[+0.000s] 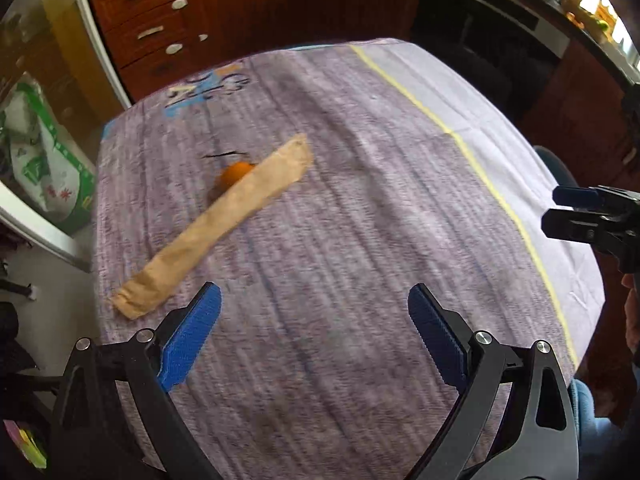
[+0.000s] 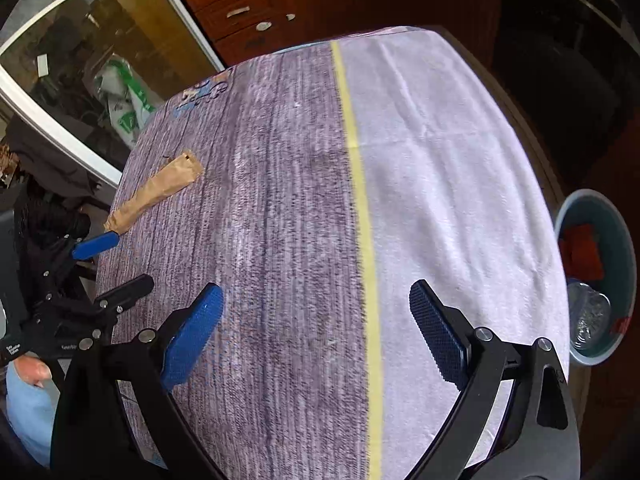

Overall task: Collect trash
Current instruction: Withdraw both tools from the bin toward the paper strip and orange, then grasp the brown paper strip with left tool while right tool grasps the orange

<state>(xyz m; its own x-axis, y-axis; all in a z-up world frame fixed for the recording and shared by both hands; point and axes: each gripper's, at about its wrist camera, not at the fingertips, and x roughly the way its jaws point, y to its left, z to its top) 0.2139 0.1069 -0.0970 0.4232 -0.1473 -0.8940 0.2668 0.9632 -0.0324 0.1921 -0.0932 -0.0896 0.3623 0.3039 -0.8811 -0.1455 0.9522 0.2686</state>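
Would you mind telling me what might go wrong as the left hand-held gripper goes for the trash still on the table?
The orange object sits tight behind the brown paper strip; dragging the strip may roll it off.
The strip lies flat near the tablecloth edge, so the open left hand-held gripper might pinch cloth.

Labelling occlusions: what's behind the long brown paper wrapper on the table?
A small orange round object shows behind the long brown paper wrapper, beside a thin dark stick. Its lower part is covered.

Matt woven cloth (image 2: 280, 200) covers the table, a crinkled brown paper strip (image 1: 224, 216) lies on it, and glossy dark wood drawers (image 1: 160, 32) stand beyond.
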